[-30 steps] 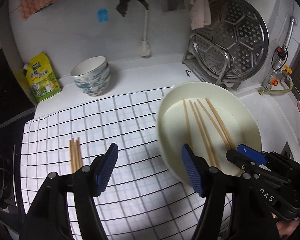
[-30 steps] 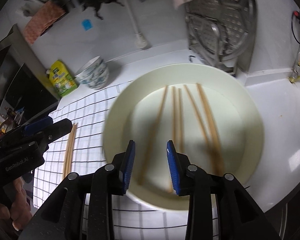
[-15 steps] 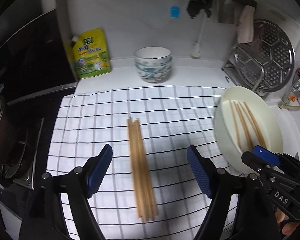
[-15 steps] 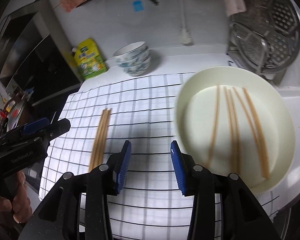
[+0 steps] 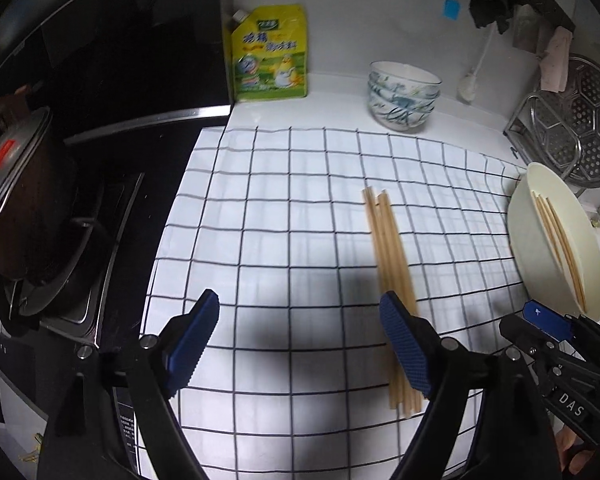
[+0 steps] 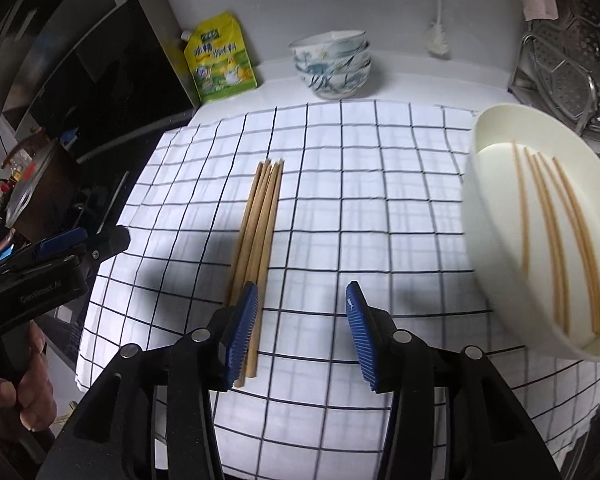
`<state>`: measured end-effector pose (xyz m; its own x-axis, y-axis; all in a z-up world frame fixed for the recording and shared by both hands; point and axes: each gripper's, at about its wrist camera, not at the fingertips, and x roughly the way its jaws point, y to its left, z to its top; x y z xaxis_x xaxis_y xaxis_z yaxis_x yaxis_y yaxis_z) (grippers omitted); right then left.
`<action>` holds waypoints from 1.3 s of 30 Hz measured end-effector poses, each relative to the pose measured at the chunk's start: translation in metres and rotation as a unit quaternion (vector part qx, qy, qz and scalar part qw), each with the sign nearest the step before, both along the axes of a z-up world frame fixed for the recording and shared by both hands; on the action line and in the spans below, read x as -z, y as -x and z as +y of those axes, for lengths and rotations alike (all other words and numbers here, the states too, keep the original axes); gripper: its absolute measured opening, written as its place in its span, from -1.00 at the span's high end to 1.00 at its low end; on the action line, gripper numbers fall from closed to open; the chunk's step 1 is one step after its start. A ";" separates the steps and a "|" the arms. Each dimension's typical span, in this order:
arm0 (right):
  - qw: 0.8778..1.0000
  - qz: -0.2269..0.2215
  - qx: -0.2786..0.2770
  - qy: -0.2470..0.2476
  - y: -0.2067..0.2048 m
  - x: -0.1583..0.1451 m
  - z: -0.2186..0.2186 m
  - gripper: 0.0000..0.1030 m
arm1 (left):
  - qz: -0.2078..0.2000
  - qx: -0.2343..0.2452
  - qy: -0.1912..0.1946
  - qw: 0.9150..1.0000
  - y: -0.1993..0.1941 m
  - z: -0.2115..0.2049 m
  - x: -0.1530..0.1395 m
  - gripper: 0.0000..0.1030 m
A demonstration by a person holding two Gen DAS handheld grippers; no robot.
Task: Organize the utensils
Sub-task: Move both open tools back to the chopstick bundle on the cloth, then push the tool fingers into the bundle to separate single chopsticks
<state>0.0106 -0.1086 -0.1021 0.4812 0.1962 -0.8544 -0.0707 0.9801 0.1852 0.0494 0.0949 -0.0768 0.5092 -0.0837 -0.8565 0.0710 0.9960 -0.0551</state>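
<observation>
The left claw (image 5: 300, 336) hangs released, empty, its fingers spread wide above a checked cloth (image 5: 284, 248) on the counter (image 6: 412, 76). The right claw (image 6: 302, 330) is also released and holds nothing. A bundle of chopsticks (image 6: 258, 232) lies on the cloth, its near end just beside the right claw's left finger. More chopsticks (image 6: 556, 248) rest loose in a cream bowl (image 6: 484, 240) at the cloth's right edge. Stacked patterned bowls (image 5: 402, 96) and a yellow pouch (image 5: 272, 56) stand by the wall.
</observation>
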 end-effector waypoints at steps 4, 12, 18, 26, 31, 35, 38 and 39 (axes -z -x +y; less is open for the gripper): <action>1.000 0.013 -0.001 0.007 -0.005 0.018 0.012 0.13 | 0.012 -0.002 0.001 1.000 0.002 0.011 0.014 -0.60; 0.999 0.032 -0.001 0.027 -0.009 0.048 0.023 0.09 | 0.031 0.003 0.006 0.999 0.003 0.015 0.039 -0.67; 0.998 0.038 -0.006 0.043 -0.012 0.064 0.030 0.07 | 0.036 0.007 0.008 0.999 0.003 0.013 0.050 -0.68; 0.998 0.035 -0.016 0.050 -0.018 0.068 0.038 0.07 | 0.042 0.008 0.007 0.999 0.004 0.013 0.058 -0.68; 0.997 0.038 -0.025 0.062 -0.019 0.069 0.044 0.08 | 0.041 0.011 0.011 0.999 0.004 0.012 0.058 -0.68; 0.997 0.037 -0.020 0.068 -0.018 0.070 0.040 0.08 | 0.042 0.019 0.012 0.999 0.002 0.006 0.059 -0.68; 0.997 0.039 -0.010 0.065 -0.017 0.069 0.032 0.08 | 0.044 0.025 0.015 0.999 0.000 -0.001 0.061 -0.73; 0.997 0.039 -0.007 0.065 -0.017 0.069 0.029 0.08 | 0.045 0.027 0.016 0.998 -0.001 -0.004 0.062 -0.73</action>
<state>0.0277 -0.0799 -0.1716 0.4101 0.0876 -0.9078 -0.0742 0.9953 0.0625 0.0505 0.0912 -0.1388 0.4237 -0.1361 -0.8955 0.1173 0.9886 -0.0947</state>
